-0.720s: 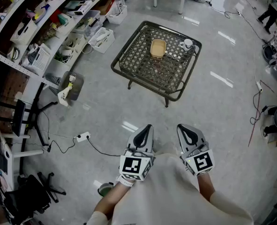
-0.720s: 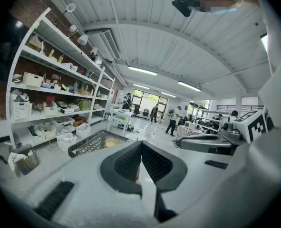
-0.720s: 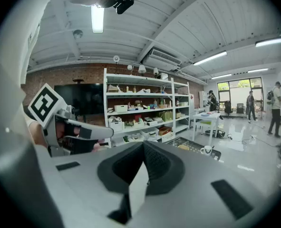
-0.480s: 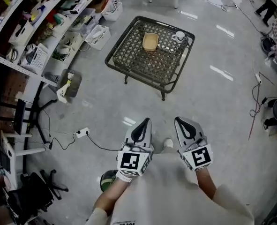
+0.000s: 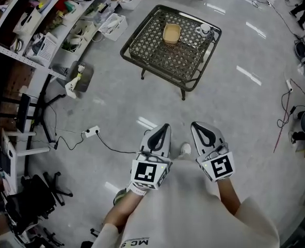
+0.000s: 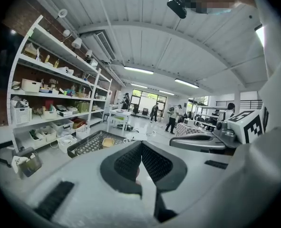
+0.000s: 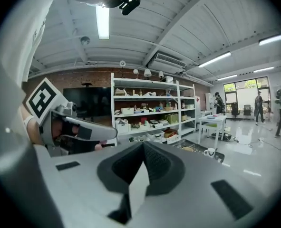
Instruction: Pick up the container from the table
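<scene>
A tan shallow container (image 5: pixel 172 33) sits on a low black lattice table (image 5: pixel 157 61) far ahead in the head view, with a white mug (image 5: pixel 203 30) to its right. The same container (image 6: pixel 108 142) shows small in the left gripper view, and as a speck (image 7: pixel 187 148) in the right gripper view beside the mug (image 7: pixel 209 152). My left gripper (image 5: pixel 160 134) and right gripper (image 5: pixel 204 131) are held close to my body, far from the table. Both have their jaws shut with nothing between them.
White shelving (image 5: pixel 49 14) crowded with bins and boxes runs along the left. A power strip with its cable (image 5: pixel 92 133) lies on the grey floor to my left. A black chair base (image 5: pixel 38 205) stands at lower left. More cables (image 5: pixel 286 102) trail at right. People (image 6: pixel 173 118) stand far off.
The head view has shifted slightly; the table now sits a little higher and further right in it. Both grippers stay shut near my body, edging slightly upward in the view.
</scene>
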Motion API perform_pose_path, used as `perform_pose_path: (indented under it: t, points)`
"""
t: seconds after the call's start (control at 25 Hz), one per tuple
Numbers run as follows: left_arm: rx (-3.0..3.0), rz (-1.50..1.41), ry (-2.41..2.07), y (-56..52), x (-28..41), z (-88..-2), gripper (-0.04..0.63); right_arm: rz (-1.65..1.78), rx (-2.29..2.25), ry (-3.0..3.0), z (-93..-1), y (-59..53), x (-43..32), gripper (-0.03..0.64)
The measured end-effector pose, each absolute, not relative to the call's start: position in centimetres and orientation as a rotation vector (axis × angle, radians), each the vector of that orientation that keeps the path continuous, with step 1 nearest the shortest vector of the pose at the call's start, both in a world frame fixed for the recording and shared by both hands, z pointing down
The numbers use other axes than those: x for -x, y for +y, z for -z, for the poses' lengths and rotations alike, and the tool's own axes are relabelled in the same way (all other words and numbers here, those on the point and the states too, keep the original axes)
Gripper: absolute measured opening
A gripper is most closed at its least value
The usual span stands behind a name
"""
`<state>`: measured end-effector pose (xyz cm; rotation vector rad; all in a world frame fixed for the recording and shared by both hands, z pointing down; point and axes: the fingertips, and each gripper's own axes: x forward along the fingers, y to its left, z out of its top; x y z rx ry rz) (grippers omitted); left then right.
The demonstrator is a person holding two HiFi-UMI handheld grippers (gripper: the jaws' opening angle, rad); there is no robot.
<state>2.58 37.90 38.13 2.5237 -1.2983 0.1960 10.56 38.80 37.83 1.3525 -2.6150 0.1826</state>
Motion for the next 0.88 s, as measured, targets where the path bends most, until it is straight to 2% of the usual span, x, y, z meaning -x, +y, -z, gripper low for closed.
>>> perform_pose_path:
  t: [0.52,0.88]
  points:
    - [-2.439,-0.111,-1.428,31.1,9.9,-38.0,0.023,-0.178,-1.361,-2.64,-37.6,30.5,-1.2,0.017]
    - [-2.395,-0.119,-1.392,21.4,10.6,-39.7,0.023,-0.211,-1.321,-2.564,-40.4,21.7,-0.1,0.017]
